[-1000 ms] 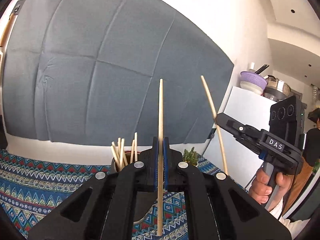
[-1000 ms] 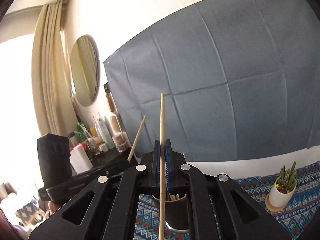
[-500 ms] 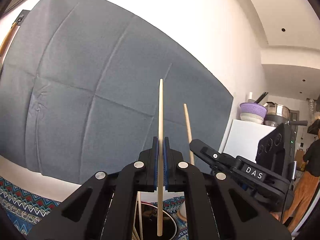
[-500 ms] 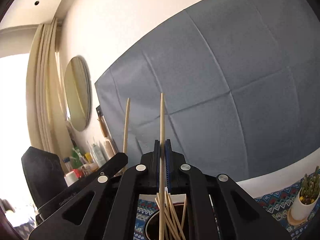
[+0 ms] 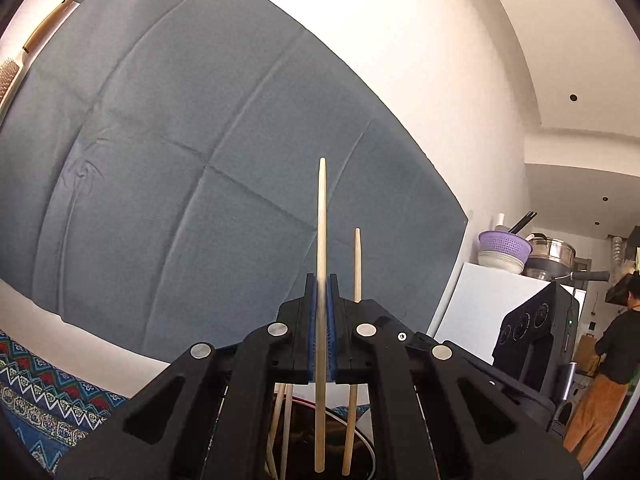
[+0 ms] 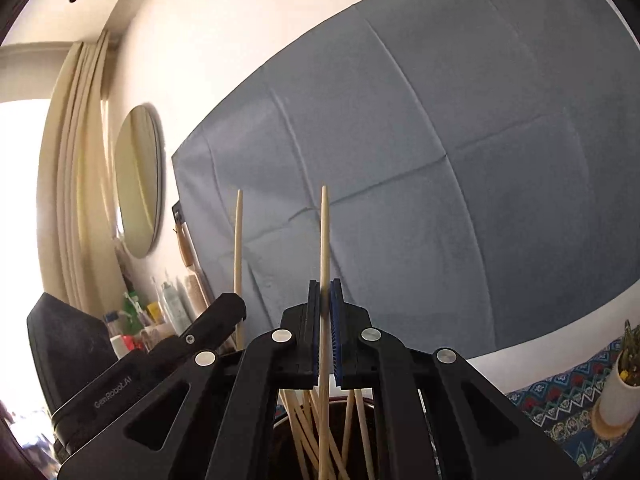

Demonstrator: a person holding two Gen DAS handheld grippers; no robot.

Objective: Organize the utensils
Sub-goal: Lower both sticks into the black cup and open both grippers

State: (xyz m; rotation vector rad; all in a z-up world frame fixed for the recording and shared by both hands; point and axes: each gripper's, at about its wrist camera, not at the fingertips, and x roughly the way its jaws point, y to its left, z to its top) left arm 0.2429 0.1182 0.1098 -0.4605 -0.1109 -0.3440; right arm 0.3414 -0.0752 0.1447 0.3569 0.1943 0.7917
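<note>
Both grippers have sunk toward the dark holder since a second ago, so the cup that then stood ahead on the patterned cloth now sits right under the jaws. One left gripper (image 5: 320, 280) is closed tight on one wooden chopstick (image 5: 321, 220), which stands upright between the blue pads with its lower end down over the holder's mouth (image 5: 360, 436). One right gripper (image 6: 325, 284) is likewise pinched shut on a second chopstick (image 6: 325, 232), upright, its lower part among the loose sticks. In the left wrist view that second chopstick (image 5: 357, 260) shows just to the right of the first, so two are held in all, one per claw. In the right wrist view the left gripper's stick (image 6: 239, 248) rises at the left. Inside the holder (image 6: 288, 420) at least five more chopsticks (image 6: 304, 436) lean crossed against each other; an exact count is hidden by the gripper frame. One small potted succulent (image 6: 624, 376) stands on the patterned cloth (image 6: 560, 404) at right, well apart. One person (image 5: 608, 360) stands in the background.
</note>
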